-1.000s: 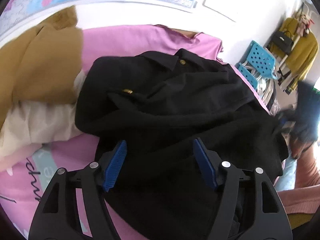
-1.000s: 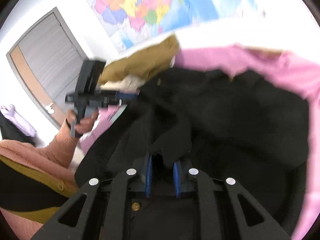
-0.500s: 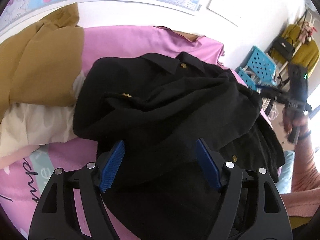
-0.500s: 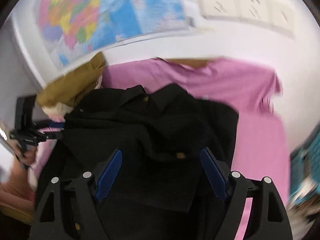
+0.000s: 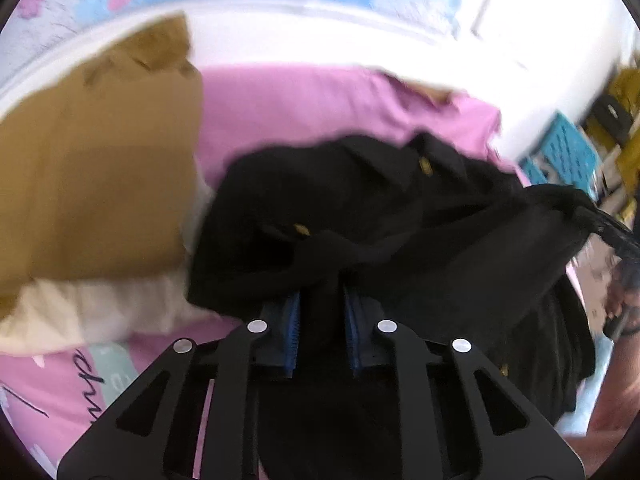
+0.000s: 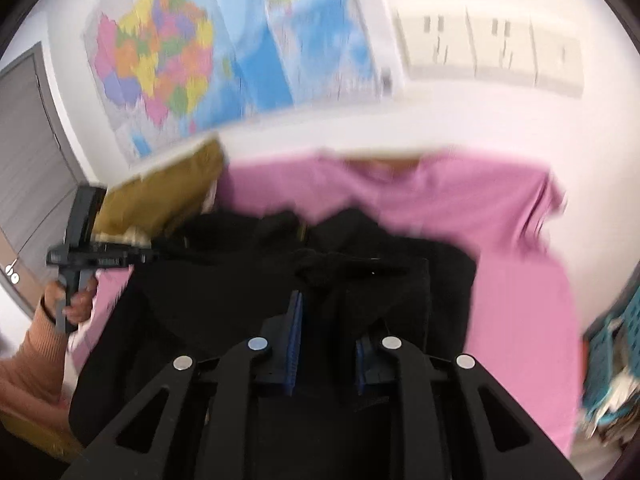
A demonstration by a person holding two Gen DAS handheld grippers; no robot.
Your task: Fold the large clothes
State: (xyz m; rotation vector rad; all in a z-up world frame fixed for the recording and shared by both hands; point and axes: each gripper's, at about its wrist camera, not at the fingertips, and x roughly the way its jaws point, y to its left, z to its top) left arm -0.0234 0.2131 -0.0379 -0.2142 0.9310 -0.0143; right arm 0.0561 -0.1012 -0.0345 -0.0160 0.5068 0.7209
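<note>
A large black coat (image 5: 400, 216) with gold buttons lies crumpled on a pink bed cover (image 5: 300, 104). My left gripper (image 5: 323, 320) is closing, and a bunch of the black fabric sits between its blue pads, which press on it. In the right wrist view my right gripper (image 6: 328, 340) is closing too, with a fold of the coat (image 6: 240, 280) pinched between its pads. The same view has the left gripper (image 6: 154, 256) at the left, held by a hand, with cloth stretched from it. The right gripper (image 5: 592, 220) shows at the right edge of the left wrist view, pulling the cloth taut.
A brown garment (image 5: 100, 168) and a cream one (image 5: 100, 304) lie at the left of the bed. A blue plastic basket (image 5: 568, 152) stands off the right side. A wall map (image 6: 200, 48) hangs behind, and a grey door (image 6: 28, 140) is at the far left.
Both grippers stood wide open over the coat half a second ago; now their jaws have come together on black fabric. The cloth is lifted and drawn taut between them.
</note>
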